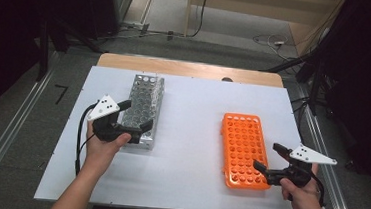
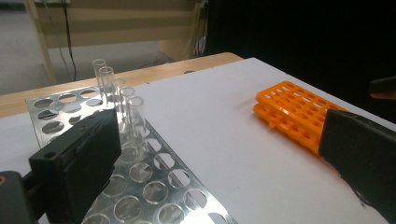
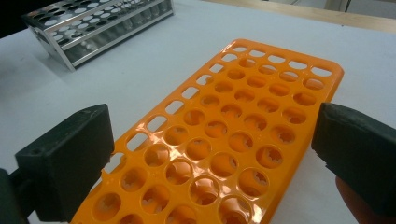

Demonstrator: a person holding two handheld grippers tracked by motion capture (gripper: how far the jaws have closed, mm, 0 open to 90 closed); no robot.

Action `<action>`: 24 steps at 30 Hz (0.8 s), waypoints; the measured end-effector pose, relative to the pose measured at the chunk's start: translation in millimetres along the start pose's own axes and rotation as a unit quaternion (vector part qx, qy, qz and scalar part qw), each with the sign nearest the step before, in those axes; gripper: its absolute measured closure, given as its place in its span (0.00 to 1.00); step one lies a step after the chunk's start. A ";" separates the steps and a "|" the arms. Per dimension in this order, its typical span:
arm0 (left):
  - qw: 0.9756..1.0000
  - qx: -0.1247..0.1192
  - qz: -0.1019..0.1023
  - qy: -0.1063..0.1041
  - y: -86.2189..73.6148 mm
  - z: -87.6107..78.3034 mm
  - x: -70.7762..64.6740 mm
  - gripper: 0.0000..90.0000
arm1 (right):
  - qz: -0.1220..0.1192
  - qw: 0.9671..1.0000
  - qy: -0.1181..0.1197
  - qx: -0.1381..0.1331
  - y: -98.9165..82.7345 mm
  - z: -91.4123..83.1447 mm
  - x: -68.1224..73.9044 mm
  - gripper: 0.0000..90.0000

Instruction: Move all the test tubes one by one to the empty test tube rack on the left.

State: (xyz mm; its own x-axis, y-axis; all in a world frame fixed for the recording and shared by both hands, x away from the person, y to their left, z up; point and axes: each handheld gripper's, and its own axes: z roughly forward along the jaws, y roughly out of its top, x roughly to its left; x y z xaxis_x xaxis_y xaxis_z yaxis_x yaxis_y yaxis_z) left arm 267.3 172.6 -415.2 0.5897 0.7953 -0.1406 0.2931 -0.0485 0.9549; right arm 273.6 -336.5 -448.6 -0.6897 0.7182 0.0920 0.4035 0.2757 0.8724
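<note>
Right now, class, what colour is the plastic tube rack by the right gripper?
Orange rack; clearest in the right gripper view.

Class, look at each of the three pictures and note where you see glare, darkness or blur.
High view: dark margins on both sides, evenly lit white table sheet. Left gripper view: the clear glass tubes are soft, and the near black fingers are blurred. Right gripper view: white glare streaks on the glossy orange plastic tube rack, with the perforated metal rack hazy behind.

One metal rack (image 1: 144, 109), one orange rack (image 1: 244, 149), about five glass tubes (image 2: 136, 114).
</note>
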 end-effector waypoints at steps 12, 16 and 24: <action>1.000 -0.008 0.004 0.009 -31.0 -32.1 0.3 0.00 | -0.003 1.000 -0.001 0.006 -2.7 3.0 0.7 0.00; 1.000 -0.014 0.002 0.005 -38.8 -42.5 3.3 0.00 | 0.000 1.000 -0.004 0.009 -4.5 4.3 -0.1 0.00; 1.000 -0.013 -0.010 0.008 -53.3 -63.6 9.9 0.00 | -0.003 1.000 0.000 0.004 -7.0 3.9 -1.8 0.00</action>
State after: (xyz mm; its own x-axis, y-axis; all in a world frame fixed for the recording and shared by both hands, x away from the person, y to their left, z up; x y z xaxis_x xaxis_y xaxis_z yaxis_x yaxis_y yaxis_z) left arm 209.6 221.4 -450.9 0.5718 0.8055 -0.1559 0.2850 -0.0169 0.9584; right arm 274.3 -337.3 -456.7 -0.6925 0.7163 0.0862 0.4042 0.2861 0.8688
